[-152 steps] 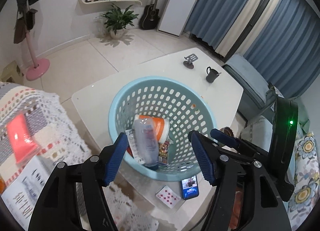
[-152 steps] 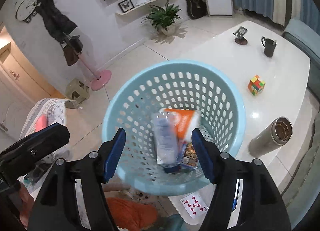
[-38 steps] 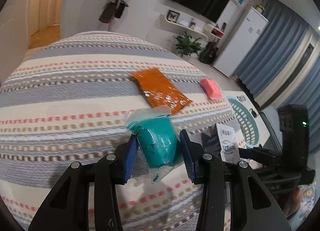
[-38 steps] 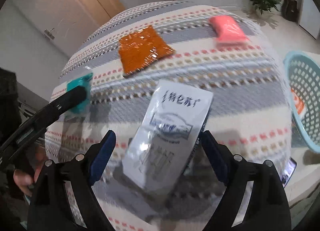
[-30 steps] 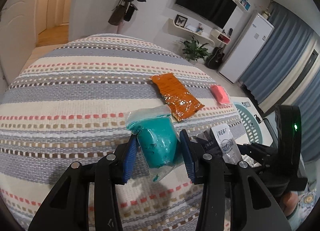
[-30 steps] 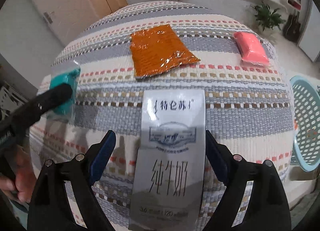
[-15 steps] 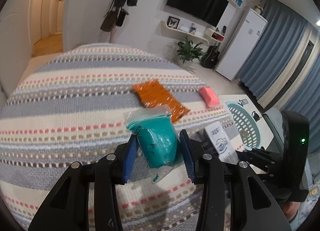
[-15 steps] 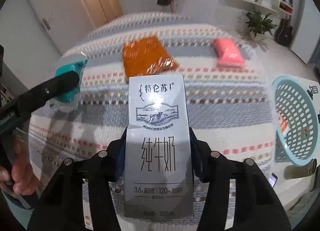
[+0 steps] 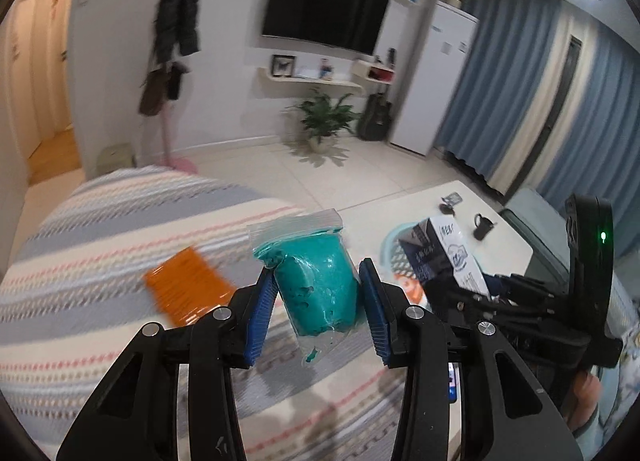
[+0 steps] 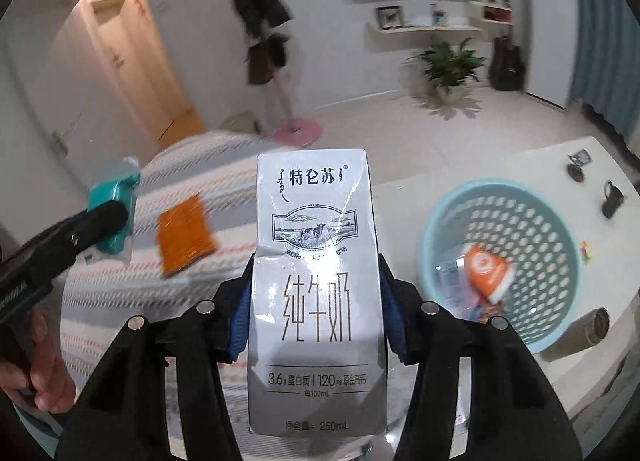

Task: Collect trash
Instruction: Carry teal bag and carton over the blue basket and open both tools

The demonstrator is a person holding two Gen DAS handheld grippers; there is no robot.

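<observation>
Above a striped bedspread (image 9: 100, 261), two pieces of trash are carried at once. A teal-filled plastic bag (image 9: 316, 285) is pinched between the blue fingers (image 9: 260, 313) of the left gripper (image 9: 316, 315), its clear top edge standing upward. A flattened milk carton (image 10: 316, 293) is clamped by the right gripper (image 10: 316, 313), its long axis running straight out along the fingers, printed face toward the camera.

A light-blue perforated basket (image 10: 560, 221) is seen on the white bench (image 10: 520, 165), ahead and to the right of both grippers in the right wrist view, with wrappers already lying inside. In the left wrist view the right gripper and its carton (image 9: 452, 253) are placed between the bag and the basket rim (image 9: 394, 237), so the right hand is judged the nearer; the carton would likely be dropped first, top end leading.

An orange packet (image 10: 184, 233) is left on the bedspread, still to be collected.
</observation>
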